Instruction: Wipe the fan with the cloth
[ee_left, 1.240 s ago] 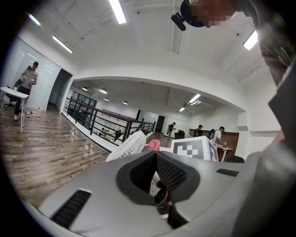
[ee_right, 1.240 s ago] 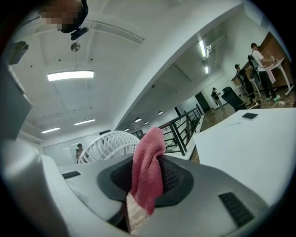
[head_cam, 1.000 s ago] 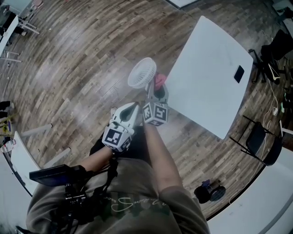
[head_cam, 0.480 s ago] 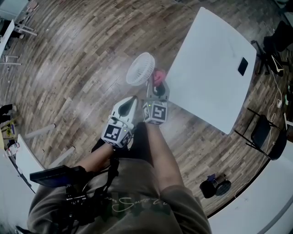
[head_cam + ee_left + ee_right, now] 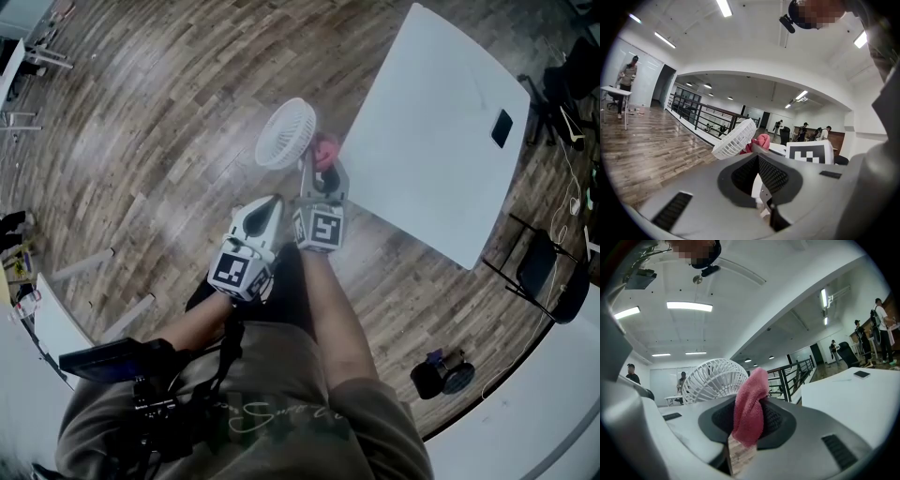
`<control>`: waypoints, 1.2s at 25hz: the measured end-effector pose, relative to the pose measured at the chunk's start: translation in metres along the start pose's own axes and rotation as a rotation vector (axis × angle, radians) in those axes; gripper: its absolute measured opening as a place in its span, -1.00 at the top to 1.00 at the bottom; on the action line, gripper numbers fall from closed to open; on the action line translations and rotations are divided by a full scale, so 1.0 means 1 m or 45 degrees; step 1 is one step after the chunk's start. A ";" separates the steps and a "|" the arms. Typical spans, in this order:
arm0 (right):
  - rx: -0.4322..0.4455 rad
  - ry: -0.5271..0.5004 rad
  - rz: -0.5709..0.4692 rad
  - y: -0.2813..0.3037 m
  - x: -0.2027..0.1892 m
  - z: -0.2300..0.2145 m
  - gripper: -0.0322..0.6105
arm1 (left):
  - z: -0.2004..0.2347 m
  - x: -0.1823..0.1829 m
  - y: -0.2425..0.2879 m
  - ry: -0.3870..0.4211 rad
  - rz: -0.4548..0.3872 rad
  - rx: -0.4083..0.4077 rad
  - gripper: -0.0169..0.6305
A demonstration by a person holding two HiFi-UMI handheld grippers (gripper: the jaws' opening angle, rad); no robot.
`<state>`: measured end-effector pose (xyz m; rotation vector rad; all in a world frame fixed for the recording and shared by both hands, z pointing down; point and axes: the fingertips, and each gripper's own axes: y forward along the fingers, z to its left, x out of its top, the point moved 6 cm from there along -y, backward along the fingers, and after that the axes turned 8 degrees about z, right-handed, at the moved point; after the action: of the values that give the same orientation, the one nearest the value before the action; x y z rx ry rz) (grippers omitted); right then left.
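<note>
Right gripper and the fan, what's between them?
The pink cloth, clamped in the right gripper's jaws, stands between it and the white fan; the right gripper view shows this.

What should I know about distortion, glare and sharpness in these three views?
Head view: fisheye curves the wooden floor, glare left of the fan. Left gripper view: dark rounded corners, bright ceiling lamps. Right gripper view: cloth sharp, ceiling lamps overexposed.

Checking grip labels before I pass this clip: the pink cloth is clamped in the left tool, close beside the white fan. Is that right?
Not quite. The pink cloth is clamped in the right tool, not the left tool; the right gripper view shows it pinched between that tool's pads. The rest holds: it sits close beside the white fan.
</note>
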<state>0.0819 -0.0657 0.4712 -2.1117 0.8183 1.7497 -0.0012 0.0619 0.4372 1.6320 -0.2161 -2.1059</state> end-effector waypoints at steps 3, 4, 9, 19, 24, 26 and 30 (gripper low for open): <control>-0.007 0.008 -0.015 -0.001 0.000 -0.001 0.56 | -0.001 0.000 0.000 -0.001 0.002 -0.005 0.89; -0.010 0.006 -0.014 -0.001 -0.001 -0.001 0.56 | -0.002 -0.001 0.001 -0.001 0.003 -0.006 0.89; -0.010 0.011 0.005 -0.001 -0.008 -0.001 0.56 | -0.002 -0.007 0.003 0.007 -0.006 0.001 0.89; -0.017 0.024 -0.022 -0.004 -0.007 -0.005 0.56 | -0.002 -0.005 0.005 0.005 0.006 0.001 0.89; -0.034 0.014 -0.007 -0.004 -0.009 -0.005 0.56 | 0.000 -0.009 0.005 0.027 0.000 0.001 0.89; -0.026 0.011 0.006 -0.006 -0.014 -0.004 0.56 | -0.003 -0.007 0.006 0.015 0.011 0.002 0.89; -0.038 0.031 0.007 -0.009 -0.018 -0.005 0.56 | -0.003 -0.006 0.010 0.012 0.000 0.001 0.89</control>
<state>0.0898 -0.0565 0.4886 -2.1560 0.8105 1.7526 0.0056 0.0566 0.4459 1.6422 -0.2139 -2.0984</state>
